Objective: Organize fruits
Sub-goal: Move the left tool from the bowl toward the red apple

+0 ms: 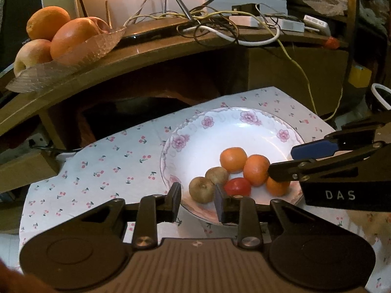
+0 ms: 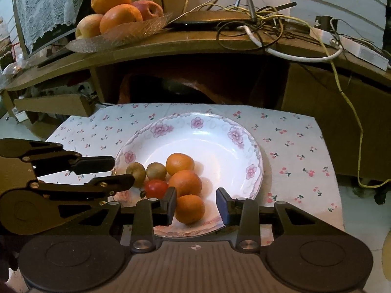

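A white floral plate (image 1: 220,131) (image 2: 220,144) on a cherry-print cloth holds three small oranges (image 1: 233,159) (image 2: 180,163), a red tomato (image 1: 238,186) (image 2: 156,188) and two brown kiwis (image 1: 201,189) (image 2: 156,170). My left gripper (image 1: 198,201) is open at the plate's near rim, by the nearest kiwi; it also shows in the right wrist view (image 2: 117,169). My right gripper (image 2: 196,206) is open with the nearest orange (image 2: 190,208) between its fingers, touching the left finger; it also shows in the left wrist view (image 1: 281,161).
A glass dish (image 1: 80,51) (image 2: 127,31) with large oranges and apples sits on a wooden shelf (image 1: 146,53) behind. Tangled cables (image 1: 220,29) (image 2: 268,24) and white adapters lie on that shelf. A yellow cable (image 2: 352,112) hangs down at right.
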